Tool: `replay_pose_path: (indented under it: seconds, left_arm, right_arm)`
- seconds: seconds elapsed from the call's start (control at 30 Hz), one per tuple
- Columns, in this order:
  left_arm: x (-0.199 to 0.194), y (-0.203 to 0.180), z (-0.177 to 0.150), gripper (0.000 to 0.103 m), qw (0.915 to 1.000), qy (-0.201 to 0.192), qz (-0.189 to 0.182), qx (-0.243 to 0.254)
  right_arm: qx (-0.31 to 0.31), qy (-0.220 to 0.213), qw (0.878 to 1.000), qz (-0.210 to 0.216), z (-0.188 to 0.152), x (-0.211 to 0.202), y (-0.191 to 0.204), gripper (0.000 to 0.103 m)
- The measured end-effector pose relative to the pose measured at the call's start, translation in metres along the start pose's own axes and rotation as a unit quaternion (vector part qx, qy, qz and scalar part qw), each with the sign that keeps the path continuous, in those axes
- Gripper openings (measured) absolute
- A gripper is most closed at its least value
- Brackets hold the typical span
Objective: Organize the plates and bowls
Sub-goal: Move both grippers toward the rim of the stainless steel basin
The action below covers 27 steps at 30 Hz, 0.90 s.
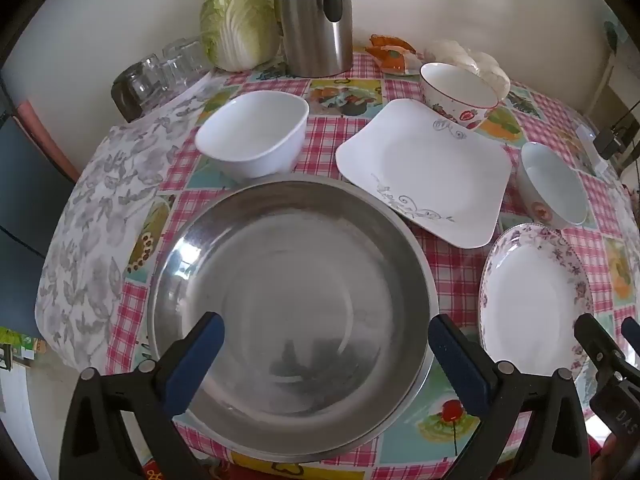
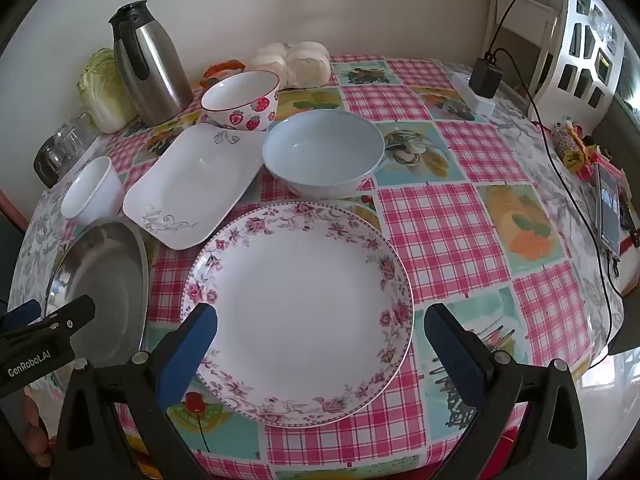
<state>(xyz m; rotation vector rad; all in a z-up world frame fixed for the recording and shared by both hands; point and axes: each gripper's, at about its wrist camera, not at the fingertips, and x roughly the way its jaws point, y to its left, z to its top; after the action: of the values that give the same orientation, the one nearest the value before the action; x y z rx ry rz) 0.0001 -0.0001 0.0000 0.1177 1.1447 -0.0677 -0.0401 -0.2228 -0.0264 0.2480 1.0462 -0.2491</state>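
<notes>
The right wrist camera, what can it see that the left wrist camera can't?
Only the right wrist view shows the phone, the snack packets and the whole black charger on its white power strip.

Only the left wrist view shows the dark chair beside the table.

Both show the steel basin, floral plate, square plate, strawberry bowl, white bowl, pale blue bowl, thermos, cabbage and glasses. The left claw and right claw are both open.
</notes>
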Motion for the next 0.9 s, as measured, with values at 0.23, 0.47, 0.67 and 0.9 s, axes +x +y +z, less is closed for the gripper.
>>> replay_pose_path:
  seconds: [0.23,0.47,0.67,0.9]
  left_arm:
    - [0.004,0.003,-0.004,0.103,1.0000,0.003,0.000,-0.003]
    - [0.007,0.008,-0.003,0.103,0.9998,0.013,0.003,-0.014]
    - [0.010,0.008,-0.002,0.103,0.9997,0.019,0.008,-0.015]
    - [0.011,0.010,-0.002,0.103,0.9994,0.025,0.011,-0.019]
  right_arm:
    - [0.000,0.002,1.000,0.000,0.001,0.000,0.000,0.103]
    - [-0.002,0.002,1.000,-0.001,0.002,0.000,0.003,0.103]
    - [-0.004,0.001,1.000,-0.003,0.001,0.001,0.001,0.103]
    - [-0.008,0.003,1.000,-0.007,0.000,0.003,0.002,0.103]
